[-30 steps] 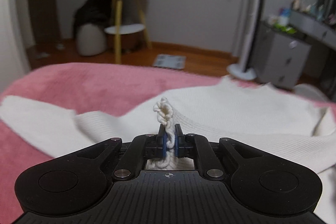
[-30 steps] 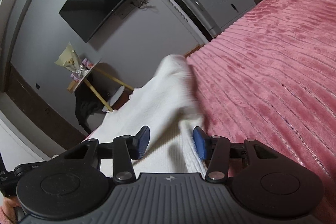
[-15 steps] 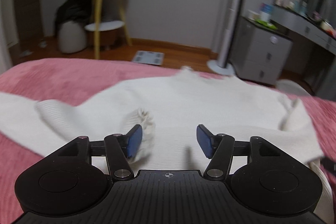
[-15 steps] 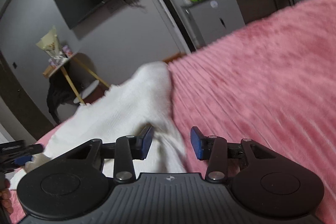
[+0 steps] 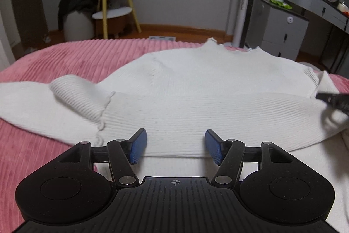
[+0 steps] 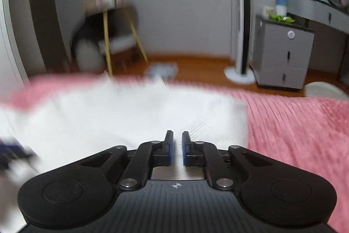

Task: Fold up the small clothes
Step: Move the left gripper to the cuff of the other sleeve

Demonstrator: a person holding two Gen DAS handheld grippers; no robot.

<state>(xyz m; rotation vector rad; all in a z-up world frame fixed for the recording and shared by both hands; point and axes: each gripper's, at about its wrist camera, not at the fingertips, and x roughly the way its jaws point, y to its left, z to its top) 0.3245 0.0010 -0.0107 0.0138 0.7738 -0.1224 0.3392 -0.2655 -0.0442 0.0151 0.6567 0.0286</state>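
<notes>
Knitwear is what we are handling: a white ribbed sweater [image 5: 196, 88] is lying spread on the pink bed cover [image 5: 72, 56], its neckline pointing toward the far edge of the bed and one sleeve folded across the body, nearest to us. We are holding the left gripper [image 5: 175, 146] just above the near edge of that sweater with its fingers wide apart and nothing between them. We are carrying the right gripper [image 6: 177, 151] over the sweater's right side, close to where the knit meets the bare cover; its fingers are drawn almost together with a thin gap, and the blur is keeping us from telling whether any cloth is pinched there.

We are judging the sweater to be soft, light and stretchy, likely to sag and drag rather than slide cleanly. We are thinking the firmer spots to pinch are the hem corners, the cuff and the shoulder seam, taking a double layer so the knit is not pulling out of shape.
</notes>
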